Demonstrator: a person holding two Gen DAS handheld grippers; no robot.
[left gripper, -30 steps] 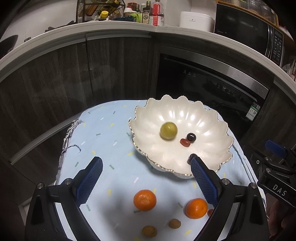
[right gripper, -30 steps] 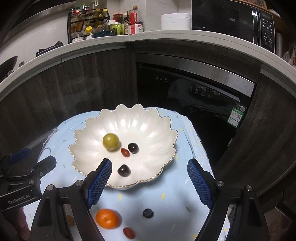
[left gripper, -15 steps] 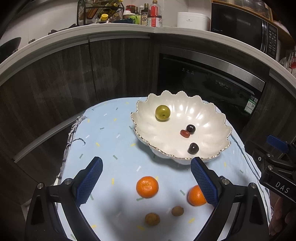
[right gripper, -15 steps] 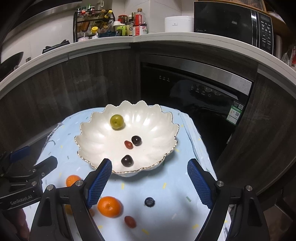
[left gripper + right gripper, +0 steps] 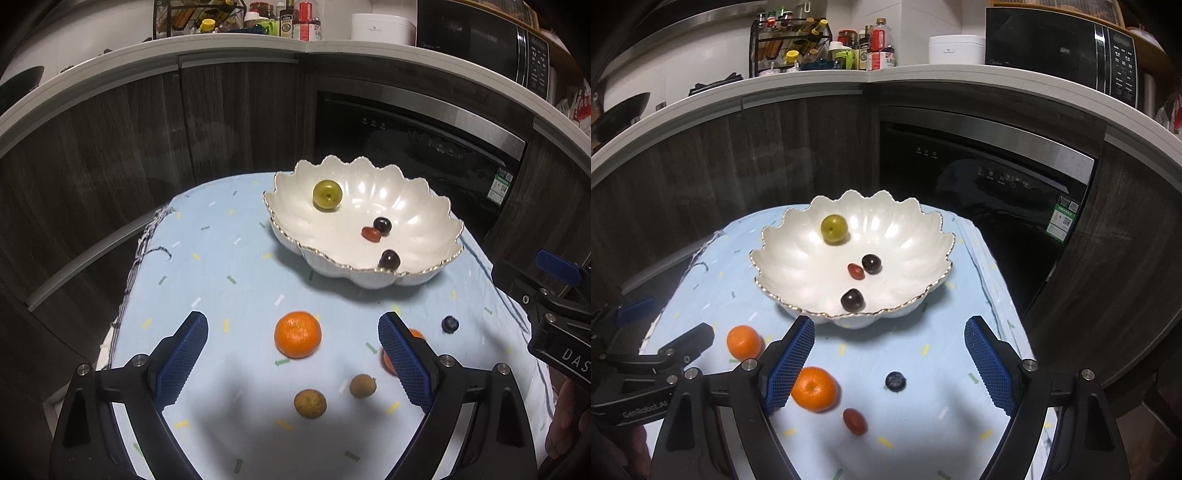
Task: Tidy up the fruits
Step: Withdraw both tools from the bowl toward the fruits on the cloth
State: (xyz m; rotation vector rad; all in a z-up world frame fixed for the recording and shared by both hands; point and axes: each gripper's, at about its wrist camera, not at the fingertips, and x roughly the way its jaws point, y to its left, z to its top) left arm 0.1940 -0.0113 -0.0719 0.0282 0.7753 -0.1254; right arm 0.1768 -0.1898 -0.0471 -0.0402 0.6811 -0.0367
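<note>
Blue cloth [image 5: 229,258] held loose fruit near you; both your left gripper [image 5: 291,354] and right gripper [image 5: 888,363] gaped empty. Next, grasp the mandarin [image 5: 297,334] for the bowl [image 5: 421,206].

Scalloped white bowl [image 5: 923,291] holds green plum [image 5: 834,229], two dark grapes, red tomato; oranges [image 5: 297,334], blueberry [image 5: 895,381], longans [image 5: 310,403] lie loose in front of it.

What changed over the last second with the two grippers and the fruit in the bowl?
Both grippers pulled back from the white bowl, open and empty: left gripper, right gripper. The green fruit rolled toward the bowl's far side. More of the cloth came into view, with the blueberry and oranges. The dark and red fruits in the bowl stayed put.
</note>
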